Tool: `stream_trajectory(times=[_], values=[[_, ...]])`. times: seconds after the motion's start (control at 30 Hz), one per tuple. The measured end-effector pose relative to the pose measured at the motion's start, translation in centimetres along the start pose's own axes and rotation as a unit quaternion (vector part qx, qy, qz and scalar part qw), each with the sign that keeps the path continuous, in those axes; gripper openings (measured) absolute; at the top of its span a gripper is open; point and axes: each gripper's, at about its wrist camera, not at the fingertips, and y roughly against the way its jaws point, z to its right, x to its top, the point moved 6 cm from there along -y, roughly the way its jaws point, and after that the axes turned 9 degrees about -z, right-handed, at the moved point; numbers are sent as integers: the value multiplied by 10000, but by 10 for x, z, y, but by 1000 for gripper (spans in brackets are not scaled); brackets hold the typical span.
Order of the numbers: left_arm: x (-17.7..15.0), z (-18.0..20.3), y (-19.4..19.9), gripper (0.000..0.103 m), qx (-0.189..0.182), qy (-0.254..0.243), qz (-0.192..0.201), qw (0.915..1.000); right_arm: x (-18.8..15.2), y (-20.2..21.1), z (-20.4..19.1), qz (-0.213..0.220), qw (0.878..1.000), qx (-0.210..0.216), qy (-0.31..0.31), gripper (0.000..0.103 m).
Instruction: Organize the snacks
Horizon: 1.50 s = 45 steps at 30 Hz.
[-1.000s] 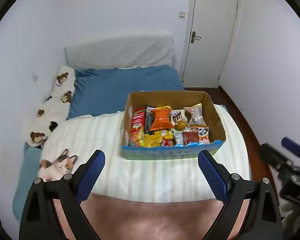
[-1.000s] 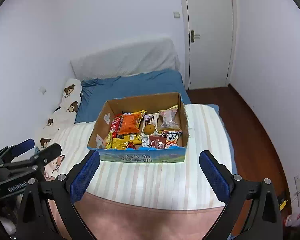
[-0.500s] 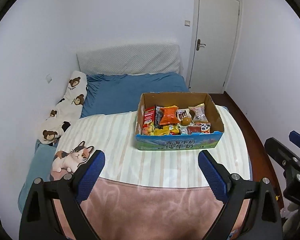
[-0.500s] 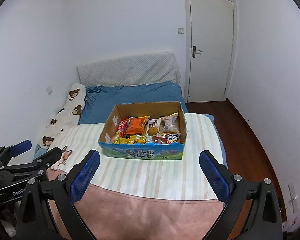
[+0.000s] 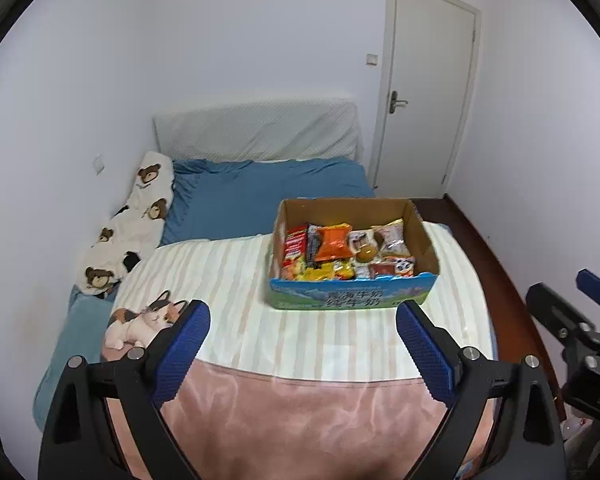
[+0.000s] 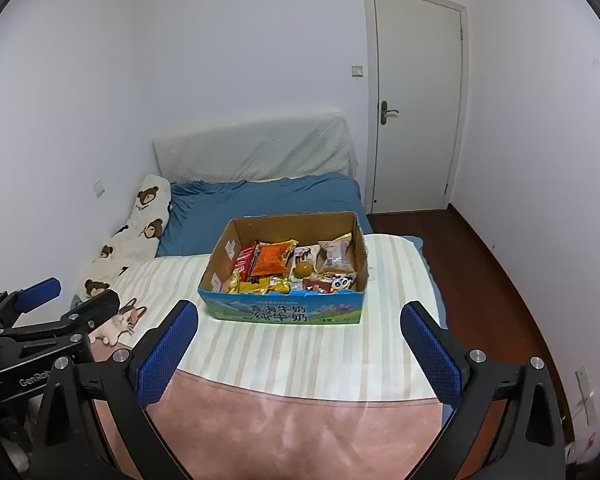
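Observation:
An open cardboard box (image 5: 422, 236) with a blue printed front stands on the striped blanket of the bed; it also shows in the right wrist view (image 6: 220, 256). It holds several snack packets, among them an orange bag (image 5: 333, 240) (image 6: 275, 258) and a panda-print packet (image 5: 403, 267) (image 6: 343, 281). My left gripper (image 5: 303, 342) is open and empty, well back from the box over the bed's near end. My right gripper (image 6: 299, 340) is open and empty, also back from the box. Each gripper shows at the edge of the other's view.
A bear-print pillow (image 5: 132, 220) lies along the left wall. A cat plush (image 5: 140, 320) lies at the blanket's left edge. A pink blanket (image 5: 300, 420) covers the near end. A closed white door (image 6: 414, 100) and wooden floor (image 6: 496, 280) are to the right.
Both grippers have pulled back and up from the box, which now looks smaller and farther. Both stayed open and empty.

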Motion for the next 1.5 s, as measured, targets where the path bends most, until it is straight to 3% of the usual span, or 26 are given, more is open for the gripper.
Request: stream_trajectory(times=[0.03,0.33,0.73,1.03,1.5], values=[[1,2,0,103,-13,-11,35,10000,1,-1,1,-5,10000,-7,-14,103],[18,7,-18,103,103,14,83,9999,3,-26,11,-122,9998,-122,-118,103],[42,12,-80,103,210,1,-420,9989,39,-74,28,-142,9991,-299,-248,103],[66,12,-113,103,291,53,-567,9980,60,-112,42,-276,9982,-376,-368,103],[70,21,-140,103,253,-46,-866,9959,64,-145,51,-554,9966,-518,-320,103]])
